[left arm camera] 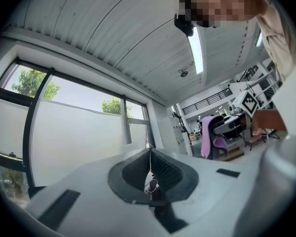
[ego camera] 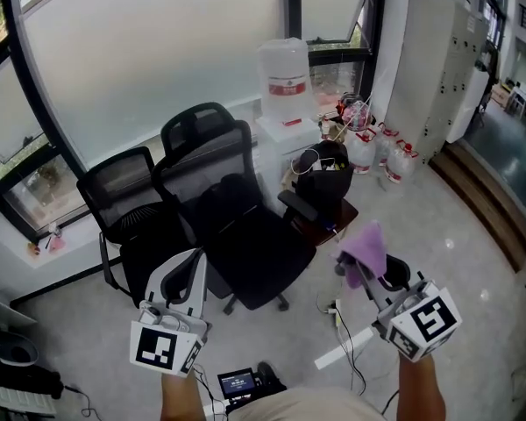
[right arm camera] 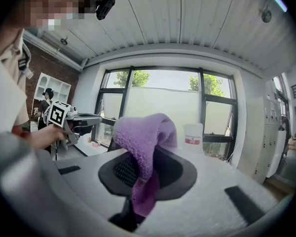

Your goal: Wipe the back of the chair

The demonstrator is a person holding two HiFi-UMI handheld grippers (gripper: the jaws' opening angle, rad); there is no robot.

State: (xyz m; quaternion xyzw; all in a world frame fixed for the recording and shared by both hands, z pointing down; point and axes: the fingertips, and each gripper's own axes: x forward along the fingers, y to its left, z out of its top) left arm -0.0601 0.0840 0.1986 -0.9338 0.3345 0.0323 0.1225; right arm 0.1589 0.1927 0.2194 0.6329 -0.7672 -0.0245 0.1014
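Note:
A black mesh office chair (ego camera: 245, 226) stands in front of me, its backrest (ego camera: 206, 160) toward the window. My left gripper (ego camera: 190, 263) is low at the left, near the chair's seat edge, its jaws together with nothing between them (left arm camera: 150, 154). To the right of the seat, my right gripper (ego camera: 377, 274) is shut on a purple fleece cloth (ego camera: 365, 247), which drapes over the jaws (right arm camera: 144, 137). The left gripper view also catches the purple cloth (left arm camera: 207, 137), far off from that gripper. Both grippers point upward, away from the chair.
Two more black chairs (ego camera: 123, 191) stand behind, against the window. A white water dispenser (ego camera: 287, 86), floor jugs (ego camera: 373, 152) and a black bag on a small table (ego camera: 324, 178) crowd the far right. Cables and a power strip (ego camera: 337, 310) lie by my right gripper.

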